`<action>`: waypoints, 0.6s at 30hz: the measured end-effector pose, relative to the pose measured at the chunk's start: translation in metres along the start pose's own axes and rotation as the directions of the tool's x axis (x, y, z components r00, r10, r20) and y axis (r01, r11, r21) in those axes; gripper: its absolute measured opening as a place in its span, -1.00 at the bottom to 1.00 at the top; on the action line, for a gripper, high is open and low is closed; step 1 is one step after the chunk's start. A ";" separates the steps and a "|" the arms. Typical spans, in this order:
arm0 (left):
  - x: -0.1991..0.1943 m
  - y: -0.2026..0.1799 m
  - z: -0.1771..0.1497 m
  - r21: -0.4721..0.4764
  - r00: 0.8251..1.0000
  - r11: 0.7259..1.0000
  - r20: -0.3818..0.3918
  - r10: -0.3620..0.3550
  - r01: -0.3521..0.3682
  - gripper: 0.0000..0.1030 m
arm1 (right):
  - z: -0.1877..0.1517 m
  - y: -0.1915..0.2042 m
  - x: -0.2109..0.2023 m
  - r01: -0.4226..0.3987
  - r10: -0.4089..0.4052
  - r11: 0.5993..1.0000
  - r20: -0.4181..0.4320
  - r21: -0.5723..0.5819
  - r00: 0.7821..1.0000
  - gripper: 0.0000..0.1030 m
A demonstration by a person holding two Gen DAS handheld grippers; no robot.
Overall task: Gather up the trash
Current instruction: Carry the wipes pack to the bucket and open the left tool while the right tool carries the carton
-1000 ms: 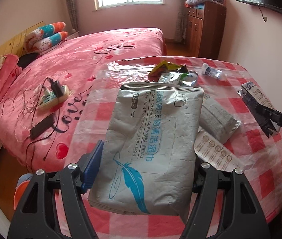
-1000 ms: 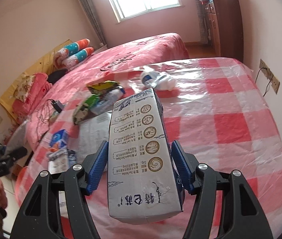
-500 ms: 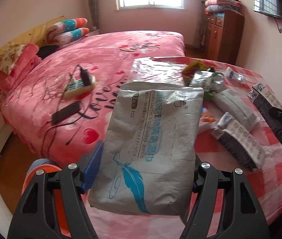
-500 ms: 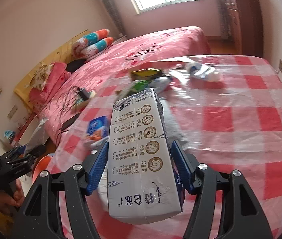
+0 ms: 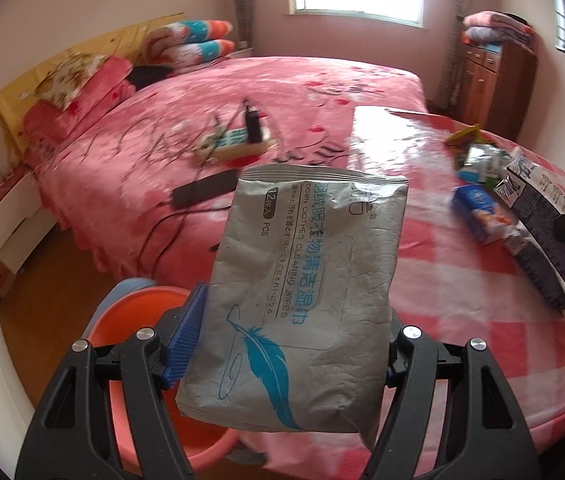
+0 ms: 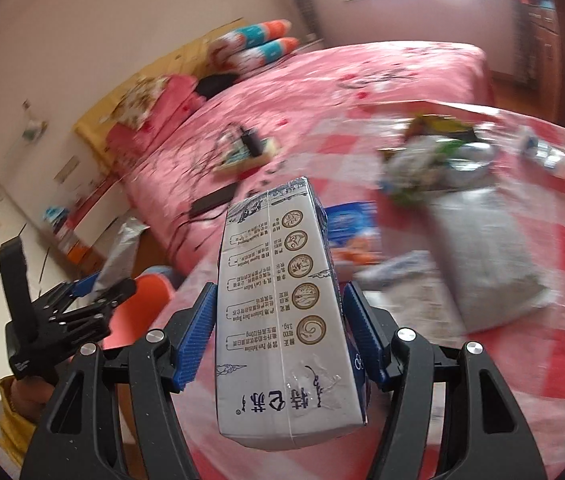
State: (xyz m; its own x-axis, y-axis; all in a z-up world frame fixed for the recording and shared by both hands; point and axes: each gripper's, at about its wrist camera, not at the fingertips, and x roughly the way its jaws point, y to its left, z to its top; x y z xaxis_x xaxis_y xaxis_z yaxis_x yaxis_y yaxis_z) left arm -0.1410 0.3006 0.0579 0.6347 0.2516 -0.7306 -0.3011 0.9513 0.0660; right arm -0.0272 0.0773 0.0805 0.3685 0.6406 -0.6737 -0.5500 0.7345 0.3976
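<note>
My left gripper (image 5: pixel 294 308) is shut on a silver cleaning-wipes packet (image 5: pixel 306 280), which stands upright between the blue pads. It hangs off the table's left edge, above an orange basin (image 5: pixel 134 316) on the floor. My right gripper (image 6: pixel 280 292) is shut on a white and blue milk carton (image 6: pixel 282 312), over the table's left part. The right wrist view also shows the left gripper (image 6: pixel 94 288) with the silver packet (image 6: pixel 120 252) beside the basin (image 6: pixel 138 308). The carton (image 5: pixel 542 232) appears at the right of the left wrist view.
A round table with a red-checked cloth (image 5: pixel 462 280) bears a blue packet (image 5: pixel 478 208), crumpled wrappers (image 5: pixel 478 148) and a grey pack (image 6: pixel 482 256). A pink bed (image 5: pixel 282 92) close by bears a power strip (image 5: pixel 238 140) and a phone (image 5: pixel 202 192). A wooden cabinet (image 5: pixel 494 80) stands behind.
Both grippers have swung left, away from the table's middle toward its edge by the bed, each keeping its hold. The orange basin has come into view under the left gripper.
</note>
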 end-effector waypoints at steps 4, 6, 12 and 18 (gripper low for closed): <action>0.006 0.035 -0.013 -0.052 0.998 0.997 -0.017 0.055 -0.055 0.37 | 0.003 0.041 0.031 -0.059 0.056 0.996 -0.058 -0.066 0.997 0.25; 0.008 0.048 -0.017 -0.075 0.997 0.994 -0.026 0.077 -0.078 0.37 | 0.003 0.062 0.045 -0.088 0.080 0.991 -0.089 -0.096 0.993 0.25; 0.016 0.095 -0.034 -0.152 0.986 0.975 -0.065 0.151 -0.159 0.37 | 0.003 0.122 0.085 -0.167 0.138 0.969 -0.161 -0.184 0.977 0.25; 0.024 0.131 -0.051 -0.202 0.972 0.953 -0.116 0.204 -0.224 0.38 | 0.001 0.174 0.118 -0.237 0.185 0.941 -0.218 -0.243 0.958 0.25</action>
State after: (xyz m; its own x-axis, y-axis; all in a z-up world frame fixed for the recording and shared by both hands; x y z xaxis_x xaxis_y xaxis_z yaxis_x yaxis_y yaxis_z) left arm -0.2015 0.4218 0.0144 0.4733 0.4178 -0.7755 -0.5730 0.8147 0.0891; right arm -0.0787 0.2810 0.0702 0.0876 0.7010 -0.7077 -0.7867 0.4846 0.3826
